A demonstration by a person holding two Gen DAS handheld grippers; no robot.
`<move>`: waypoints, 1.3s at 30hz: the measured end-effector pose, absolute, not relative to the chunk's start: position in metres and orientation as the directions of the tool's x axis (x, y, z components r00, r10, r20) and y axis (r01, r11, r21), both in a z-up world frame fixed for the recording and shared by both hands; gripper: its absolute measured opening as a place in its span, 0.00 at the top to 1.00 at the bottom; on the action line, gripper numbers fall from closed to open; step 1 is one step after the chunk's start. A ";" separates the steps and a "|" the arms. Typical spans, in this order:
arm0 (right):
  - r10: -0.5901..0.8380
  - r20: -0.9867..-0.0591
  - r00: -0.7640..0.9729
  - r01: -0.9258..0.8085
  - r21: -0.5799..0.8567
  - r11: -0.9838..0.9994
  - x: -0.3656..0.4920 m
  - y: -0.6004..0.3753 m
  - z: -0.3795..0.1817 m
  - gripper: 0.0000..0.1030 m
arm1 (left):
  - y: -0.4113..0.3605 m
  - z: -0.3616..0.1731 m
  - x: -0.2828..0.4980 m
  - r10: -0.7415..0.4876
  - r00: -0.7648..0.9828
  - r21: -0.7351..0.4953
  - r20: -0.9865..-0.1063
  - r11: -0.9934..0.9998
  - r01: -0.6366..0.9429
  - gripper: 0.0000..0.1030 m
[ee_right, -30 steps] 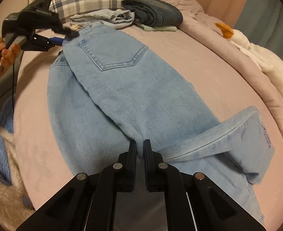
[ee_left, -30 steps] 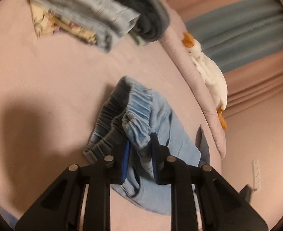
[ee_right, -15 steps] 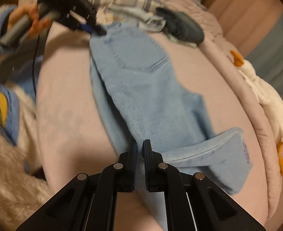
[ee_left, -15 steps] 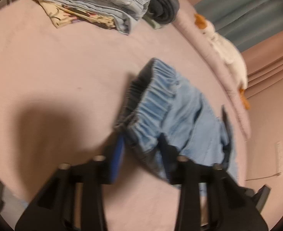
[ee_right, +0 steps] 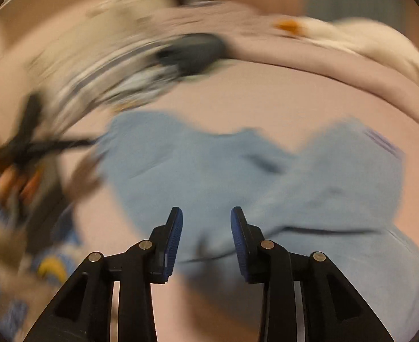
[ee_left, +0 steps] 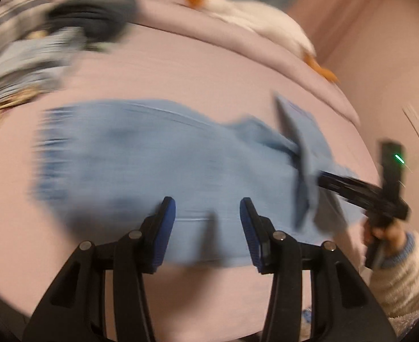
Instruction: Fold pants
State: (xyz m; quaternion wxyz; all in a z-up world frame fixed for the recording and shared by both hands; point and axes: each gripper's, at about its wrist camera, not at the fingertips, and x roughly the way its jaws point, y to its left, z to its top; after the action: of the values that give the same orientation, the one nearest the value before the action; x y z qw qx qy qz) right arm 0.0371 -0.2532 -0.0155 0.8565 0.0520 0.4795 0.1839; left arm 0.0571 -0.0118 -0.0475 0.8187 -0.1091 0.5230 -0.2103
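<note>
- Hovering above the pants [ee_left: 152, 156], the left hand-held gripper [ee_left: 207, 216] has its blue-padded fingers [ee_left: 166, 222] spread wide with nothing between them.
- The right hand-held gripper [ee_right: 206, 225] also stands wide apart and holds nothing; its fingers [ee_right: 239, 228] point down over the near edge of the denim.
- The light blue pants [ee_right: 209, 176] lie on the pink bed [ee_left: 195, 71], spread crosswise in front of both cameras, and both views are heavily blurred.
- Only the left wrist view shows the right hand-held gripper from outside [ee_left: 352, 185]: it reaches in from the right, tips near a raised fold of denim, though the blur hides whether they touch it. The right hand [ee_left: 386, 230], in a fuzzy sleeve with a blue cuff, grips its handle, and a green light glows on the body.
- Only the right wrist view shows the left hand [ee_right: 15, 182] at the left edge, smeared by motion, with its dark hand-held gripper beside the pants' left end.
- A stack of folded clothes [ee_left: 66, 37] and a white plush duck [ee_left: 252, 17] sit at the far side of the bed.
</note>
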 end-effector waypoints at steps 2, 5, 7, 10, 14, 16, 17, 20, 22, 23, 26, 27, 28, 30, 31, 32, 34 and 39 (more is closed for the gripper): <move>0.327 -0.828 0.455 -0.164 0.283 0.945 0.052 -0.268 -0.036 0.67 | -0.049 -0.054 0.060 -0.504 0.317 -0.417 -0.803 0.856 0.304 0.55; 0.338 -0.856 0.391 -0.117 0.318 0.941 0.067 -0.272 -0.068 0.67 | -0.099 -0.068 0.067 -0.551 0.229 -0.441 -0.802 0.806 0.395 0.55; 0.336 -0.859 0.387 -0.136 0.307 0.942 0.068 -0.270 -0.070 0.67 | -0.126 -0.077 0.068 -0.561 0.177 -0.439 -0.809 0.776 0.453 0.55; 0.378 -0.855 0.355 -0.110 0.363 0.925 0.071 -0.282 -0.056 0.67 | -0.150 -0.089 0.070 -0.547 0.135 -0.419 -0.826 0.757 0.501 0.55; 0.422 -0.793 0.439 -0.017 0.462 0.886 0.087 -0.326 -0.031 0.59 | -0.164 -0.098 0.076 -0.523 0.142 -0.382 -0.840 0.757 0.530 0.57; 0.377 -0.800 0.467 0.047 0.448 0.893 0.100 -0.339 -0.027 0.42 | -0.166 -0.101 0.078 -0.505 0.156 -0.357 -0.849 0.766 0.535 0.63; 0.344 -0.811 0.473 0.071 0.424 0.903 0.114 -0.344 -0.028 0.42 | -0.167 -0.102 0.078 -0.488 0.169 -0.335 -0.856 0.774 0.537 0.69; 0.327 -0.837 0.439 0.110 0.411 0.905 0.157 -0.347 -0.043 0.42 | -0.166 -0.106 0.076 -0.479 0.183 -0.321 -0.858 0.780 0.537 0.76; 0.310 -0.857 0.412 0.130 0.392 0.911 0.187 -0.340 -0.055 0.42 | -0.161 -0.108 0.076 -0.481 0.185 -0.322 -0.857 0.780 0.536 0.77; 0.291 -0.871 0.396 0.144 0.372 0.917 0.199 -0.333 -0.061 0.42 | -0.161 -0.109 0.076 -0.479 0.187 -0.317 -0.858 0.780 0.540 0.78; 0.252 -0.901 0.354 0.178 0.329 0.927 0.227 -0.324 -0.074 0.42 | -0.168 -0.112 0.077 -0.473 0.193 -0.305 -0.860 0.778 0.549 0.79; 0.232 -0.910 0.344 0.185 0.308 0.933 0.230 -0.321 -0.076 0.42 | -0.168 -0.113 0.078 -0.473 0.193 -0.304 -0.860 0.778 0.550 0.81; 0.197 -0.924 0.327 0.196 0.271 0.942 0.231 -0.318 -0.079 0.42 | -0.169 -0.114 0.075 -0.476 0.190 -0.307 -0.859 0.776 0.551 0.82; 0.135 -0.946 0.296 0.210 0.202 0.956 0.236 -0.314 -0.086 0.50 | -0.170 -0.115 0.077 -0.475 0.188 -0.309 -0.859 0.776 0.550 0.85; 0.125 -0.945 0.301 0.207 0.193 0.959 0.235 -0.315 -0.086 0.59 | -0.170 -0.116 0.077 -0.477 0.184 -0.311 -0.859 0.774 0.551 0.87; 0.145 -0.939 0.313 0.198 0.214 0.957 0.232 -0.317 -0.083 0.65 | -0.168 -0.116 0.076 -0.478 0.181 -0.313 -0.860 0.773 0.552 0.88; 0.191 -0.921 0.339 0.200 0.269 0.942 0.223 -0.324 -0.076 0.93 | -0.167 -0.117 0.076 -0.477 0.177 -0.313 -0.861 0.771 0.554 0.89; 0.239 -0.833 0.500 0.196 0.377 0.905 0.170 -0.363 -0.026 0.93 | -0.166 -0.109 0.071 -0.470 0.197 -0.281 -0.860 0.759 0.587 0.90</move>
State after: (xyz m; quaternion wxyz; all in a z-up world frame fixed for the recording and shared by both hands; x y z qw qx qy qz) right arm 0.1695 -0.3633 -0.0261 0.8382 0.2176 0.4999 0.0126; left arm 0.0711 -0.1661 -0.1092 0.7717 0.0547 0.5331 -0.3426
